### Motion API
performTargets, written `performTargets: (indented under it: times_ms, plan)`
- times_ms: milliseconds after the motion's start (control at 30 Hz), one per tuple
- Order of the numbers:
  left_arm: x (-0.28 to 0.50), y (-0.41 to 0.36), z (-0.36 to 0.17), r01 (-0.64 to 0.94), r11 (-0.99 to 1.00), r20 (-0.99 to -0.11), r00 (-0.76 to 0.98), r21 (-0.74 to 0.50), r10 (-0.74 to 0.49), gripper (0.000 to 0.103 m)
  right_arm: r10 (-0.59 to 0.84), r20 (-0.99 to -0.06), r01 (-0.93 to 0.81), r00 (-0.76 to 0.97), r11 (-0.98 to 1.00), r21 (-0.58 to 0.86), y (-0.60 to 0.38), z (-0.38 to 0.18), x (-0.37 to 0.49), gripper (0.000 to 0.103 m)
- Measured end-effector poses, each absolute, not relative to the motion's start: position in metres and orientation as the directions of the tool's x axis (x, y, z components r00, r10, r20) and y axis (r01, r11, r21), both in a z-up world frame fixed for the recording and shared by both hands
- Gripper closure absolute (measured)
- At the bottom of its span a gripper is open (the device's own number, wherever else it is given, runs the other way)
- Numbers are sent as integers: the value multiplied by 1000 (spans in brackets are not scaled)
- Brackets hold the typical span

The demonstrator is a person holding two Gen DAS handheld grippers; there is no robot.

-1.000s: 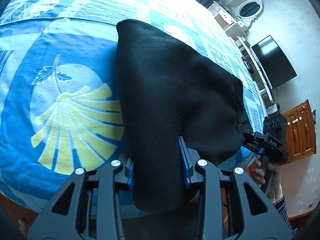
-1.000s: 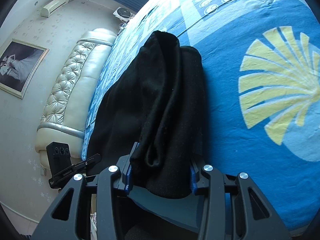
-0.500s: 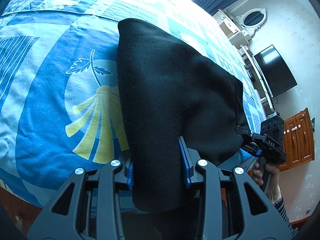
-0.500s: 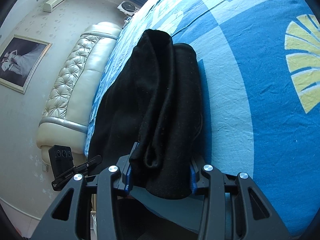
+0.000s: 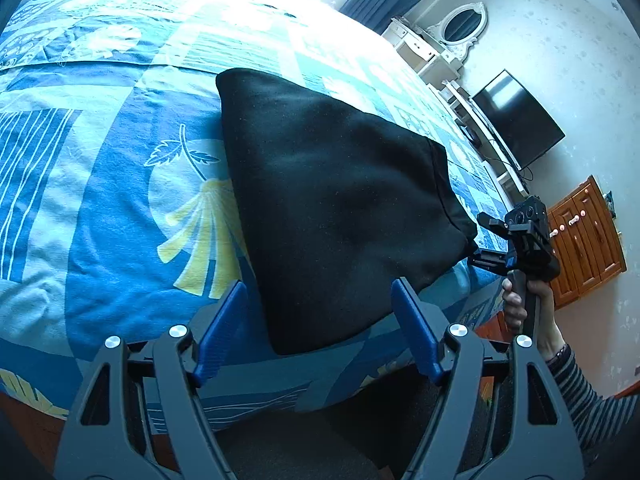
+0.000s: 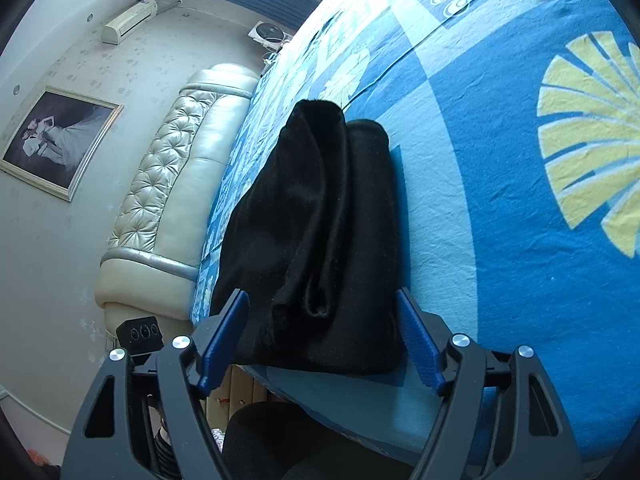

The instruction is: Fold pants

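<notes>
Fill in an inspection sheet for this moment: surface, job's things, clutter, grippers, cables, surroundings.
Surface: bed with a blue patterned cover, lightly creased.
Job's things: black pants, folded into a compact stack, lying near the bed's edge.
Clutter: nothing seen on the bed besides the pants.
Grippers: left gripper and right gripper both opening; the pants' edge sits between each pair of jaws, pads clear of the cloth.
Cables: some run below the television by the wall; none on the bed.
Surroundings: padded headboard, framed picture, wooden cabinet, oval mirror.
</notes>
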State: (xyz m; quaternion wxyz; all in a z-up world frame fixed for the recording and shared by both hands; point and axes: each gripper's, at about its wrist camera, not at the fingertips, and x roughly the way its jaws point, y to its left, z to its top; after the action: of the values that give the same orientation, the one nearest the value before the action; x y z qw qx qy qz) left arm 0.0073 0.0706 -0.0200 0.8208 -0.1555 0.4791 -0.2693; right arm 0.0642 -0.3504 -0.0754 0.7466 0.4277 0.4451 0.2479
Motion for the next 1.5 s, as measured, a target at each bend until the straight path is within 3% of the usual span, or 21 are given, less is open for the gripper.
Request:
performTargets:
  times_ms: [100, 400, 600, 633, 667, 700, 833, 900, 1200, 1367, 1500]
  plan:
    - [21, 82, -20, 288, 826, -706, 427, -485, -564, 25, 740, -457, 28, 494, 512, 858, -359, -78, 85, 23]
    - [128, 91, -63, 147, 746, -670, 352, -650, -654, 25, 752, -448, 23, 484, 501, 865, -345, -90, 165, 23]
    - [166, 85, -74, 122, 689, -622, 342, -714, -705, 19, 778, -447, -7, 442, 502, 865, -332, -93, 182, 23]
    - [167, 84, -74, 128, 679, -610, 344, -723, -714, 32, 775, -457, -20, 436, 516, 856, -328, -92, 181, 25]
    - [168, 82, -75, 143, 673, -605, 333, -726, -723, 47, 774, -470, -27, 424, 530, 848, -325, -93, 181, 42]
    - [169, 79, -76, 144, 692, -625, 328, -708, -708, 54, 780, -466, -20, 417, 521, 854, -325, -96, 180, 55]
    - [170, 74, -63, 179, 739, -655, 363, -649, -663, 76, 765, -464, -22, 446, 528, 849, -328, -90, 179, 65]
    - [176, 76, -53, 180, 739, -650, 372, -649, -662, 81, 757, -462, -36, 463, 537, 843, -328, -84, 185, 68]
    - [253, 69, -31, 191, 815, -714, 402, -546, -573, 82, 735, -422, -48, 531, 524, 851, -324, -71, 252, 69]
    - [284, 72, -57, 122, 836, -763, 355, -535, -540, 81, 723, -472, 30, 505, 532, 846, -324, -100, 277, 69]
    - [284, 73, -63, 125, 826, -748, 368, -549, -553, 77, 748, -417, 37, 516, 467, 883, -334, -117, 270, 69]
